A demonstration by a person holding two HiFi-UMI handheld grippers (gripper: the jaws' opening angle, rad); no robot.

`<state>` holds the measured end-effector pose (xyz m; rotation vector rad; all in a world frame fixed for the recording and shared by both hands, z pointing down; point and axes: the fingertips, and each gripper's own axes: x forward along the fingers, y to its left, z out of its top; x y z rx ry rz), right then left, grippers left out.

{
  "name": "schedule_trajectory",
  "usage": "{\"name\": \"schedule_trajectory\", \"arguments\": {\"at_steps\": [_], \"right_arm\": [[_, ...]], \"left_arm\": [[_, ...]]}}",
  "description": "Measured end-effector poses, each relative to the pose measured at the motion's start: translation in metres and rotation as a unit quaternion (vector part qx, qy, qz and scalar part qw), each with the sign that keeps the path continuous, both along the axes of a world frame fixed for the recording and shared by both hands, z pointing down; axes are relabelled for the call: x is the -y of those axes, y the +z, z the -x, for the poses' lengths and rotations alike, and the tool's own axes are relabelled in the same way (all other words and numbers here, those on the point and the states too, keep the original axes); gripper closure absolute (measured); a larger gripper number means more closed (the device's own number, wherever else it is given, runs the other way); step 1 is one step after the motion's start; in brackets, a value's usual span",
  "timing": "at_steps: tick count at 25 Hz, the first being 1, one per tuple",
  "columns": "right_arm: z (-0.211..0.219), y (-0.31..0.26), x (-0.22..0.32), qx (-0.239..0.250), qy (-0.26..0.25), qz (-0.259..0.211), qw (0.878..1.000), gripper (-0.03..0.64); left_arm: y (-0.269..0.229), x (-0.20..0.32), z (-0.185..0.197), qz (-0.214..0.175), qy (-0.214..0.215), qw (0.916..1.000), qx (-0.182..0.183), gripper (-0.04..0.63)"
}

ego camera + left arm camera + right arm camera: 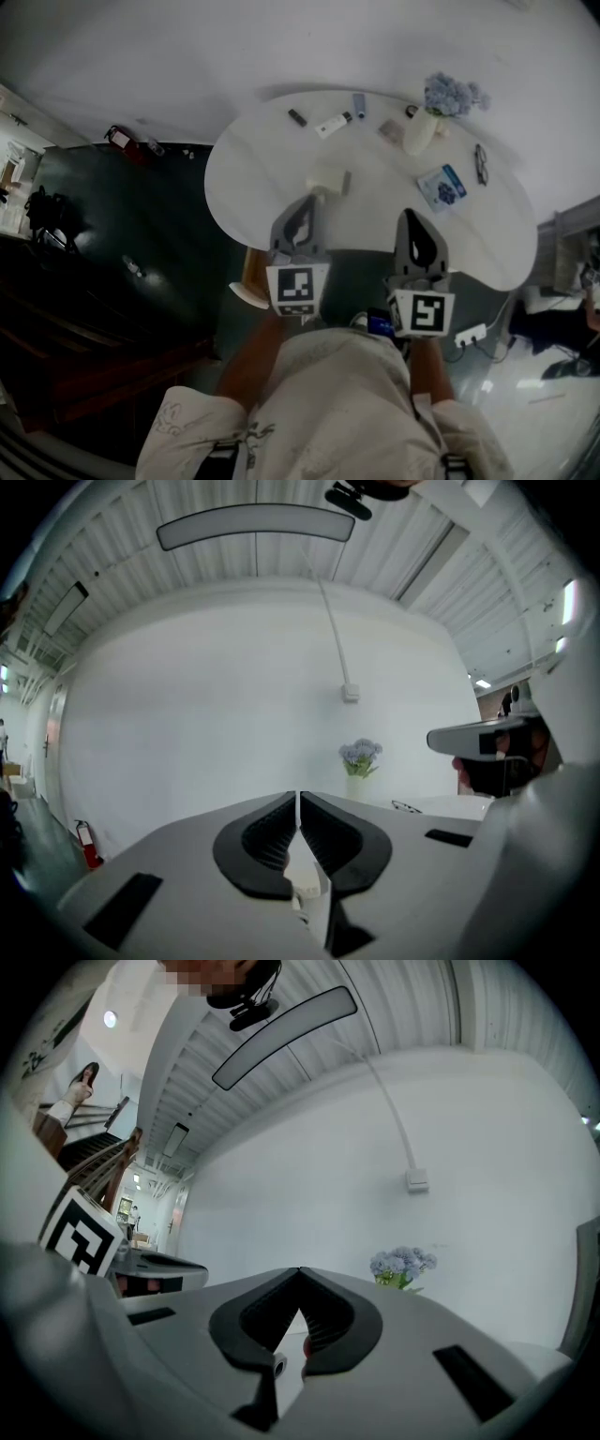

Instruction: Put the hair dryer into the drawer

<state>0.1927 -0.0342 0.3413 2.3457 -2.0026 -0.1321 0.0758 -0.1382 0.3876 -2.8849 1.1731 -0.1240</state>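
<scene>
The left gripper [309,199] and right gripper [411,217] have grey bodies and black ribbed pads [272,841]. Each carries a white cube [297,289] with black square markers. Shirt [328,403]: pale, faintly patterned. Dark straps [220,459] at the lower edge.

Head view looks steeply down; both gripper views face level toward flowers [360,754] all 3 share.
</scene>
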Motion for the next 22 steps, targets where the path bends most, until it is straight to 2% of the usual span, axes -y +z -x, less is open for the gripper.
{"name": "schedule_trajectory", "arguments": {"at_steps": [1,3,13,22], "right_arm": [[0.0,0.001,0.0,0.0,0.0,0.001,1.0,0.614],[-0.001,0.003,0.0,0.0,0.001,0.005,1.0,0.614],[-0.003,0.01,0.002,-0.003,0.001,0.019,1.0,0.614],[-0.002,0.015,0.001,0.001,-0.003,0.025,1.0,0.614]], "left_arm": [[0.01,0.002,-0.001,0.006,0.002,0.9998,0.017,0.575],[0.028,0.006,-0.003,0.031,0.006,0.9985,0.044,0.479],[0.082,0.014,-0.01,0.096,0.001,0.9916,0.087,0.384],[0.144,0.026,-0.013,0.169,-0.011,0.9764,0.135,0.328]]}}
